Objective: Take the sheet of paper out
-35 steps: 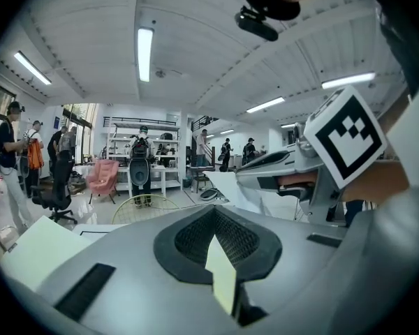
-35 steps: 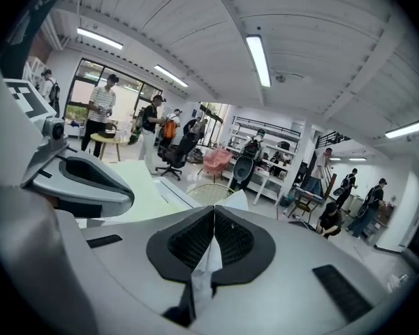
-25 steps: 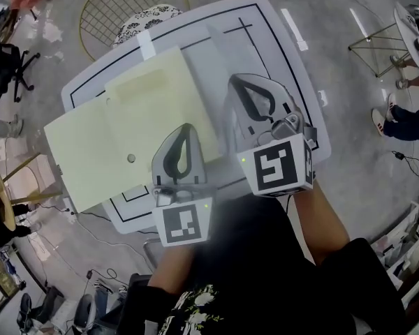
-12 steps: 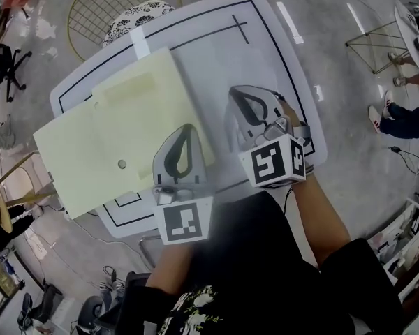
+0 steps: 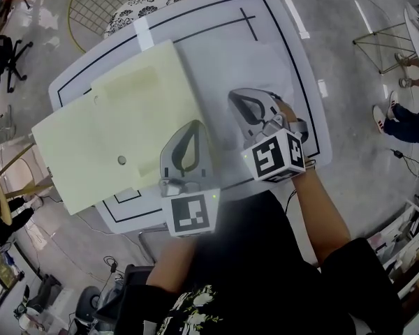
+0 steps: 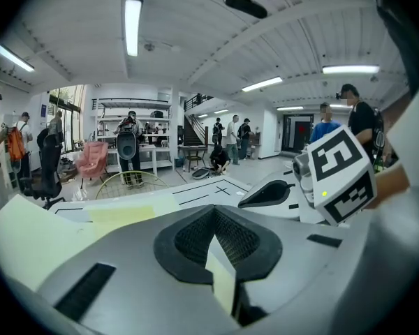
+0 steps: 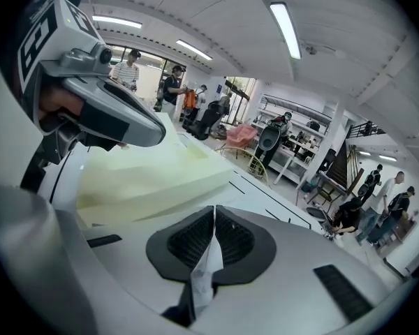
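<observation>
Right gripper (image 7: 211,218) has pulled back toward me a bit, clamped shut on the white sheet of paper (image 5: 251,61) stretching ahead of it, left gripper (image 6: 215,218) pinching the yellow folder (image 5: 126,131), so it looks mostly out, maybe one edge still tucked in.

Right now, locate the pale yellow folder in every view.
Head view: pale yellow folder left of centre on the table, right edge in the left claw.
Left gripper view: folder lower left, its edge pinched between the jaws.
Right gripper view: folder left of centre.
Shared landmark: gold wire chair beyond the table.
</observation>
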Demonstrator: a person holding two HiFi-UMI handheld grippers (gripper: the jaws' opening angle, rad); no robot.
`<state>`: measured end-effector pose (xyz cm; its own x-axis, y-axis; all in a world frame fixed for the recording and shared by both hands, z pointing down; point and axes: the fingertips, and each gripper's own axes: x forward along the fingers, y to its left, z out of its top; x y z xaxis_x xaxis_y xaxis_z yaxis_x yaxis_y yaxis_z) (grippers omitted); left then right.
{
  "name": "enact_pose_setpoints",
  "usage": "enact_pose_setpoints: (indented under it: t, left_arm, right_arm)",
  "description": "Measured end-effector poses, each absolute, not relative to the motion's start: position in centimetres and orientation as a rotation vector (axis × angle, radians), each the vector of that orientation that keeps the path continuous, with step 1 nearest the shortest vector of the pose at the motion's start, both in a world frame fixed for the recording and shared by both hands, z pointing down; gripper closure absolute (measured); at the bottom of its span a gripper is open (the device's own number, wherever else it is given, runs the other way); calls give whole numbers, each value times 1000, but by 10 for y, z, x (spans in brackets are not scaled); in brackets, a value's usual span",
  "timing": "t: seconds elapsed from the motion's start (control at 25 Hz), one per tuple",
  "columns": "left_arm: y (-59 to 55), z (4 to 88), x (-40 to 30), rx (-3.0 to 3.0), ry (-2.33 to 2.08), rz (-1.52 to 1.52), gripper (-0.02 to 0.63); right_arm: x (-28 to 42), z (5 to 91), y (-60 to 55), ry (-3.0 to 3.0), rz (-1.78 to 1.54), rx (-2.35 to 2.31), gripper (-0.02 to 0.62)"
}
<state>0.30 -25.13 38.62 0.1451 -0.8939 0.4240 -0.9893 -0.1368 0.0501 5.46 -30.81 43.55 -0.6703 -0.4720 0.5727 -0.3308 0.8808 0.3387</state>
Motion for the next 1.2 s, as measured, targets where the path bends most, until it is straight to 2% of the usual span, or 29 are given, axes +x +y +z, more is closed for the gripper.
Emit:
enact_pose_setpoints:
  t: [0.08,0.2,0.36,0.56,1.2]
  left_arm:
    - [-252,388,5,2115,-1811,427,604]
    - [-252,389,6,2119,-1800,442,604]
    - [-253,389,8,2137,-1788,446,604]
    - [-253,382,16,2183,-1763,433,604]
    - [-243,352,46,2307,-1724,365,604]
  right_arm:
    - [55,441,-306,-2372,-256,560,586]
    - [56,447,-304,-2374,-241,543,541]
    - [58,444,-305,-2381,-237,570,541]
    - [69,417,-304,-2428,-207,748,594]
    - [106,341,-270,-2568,-37,1112,595]
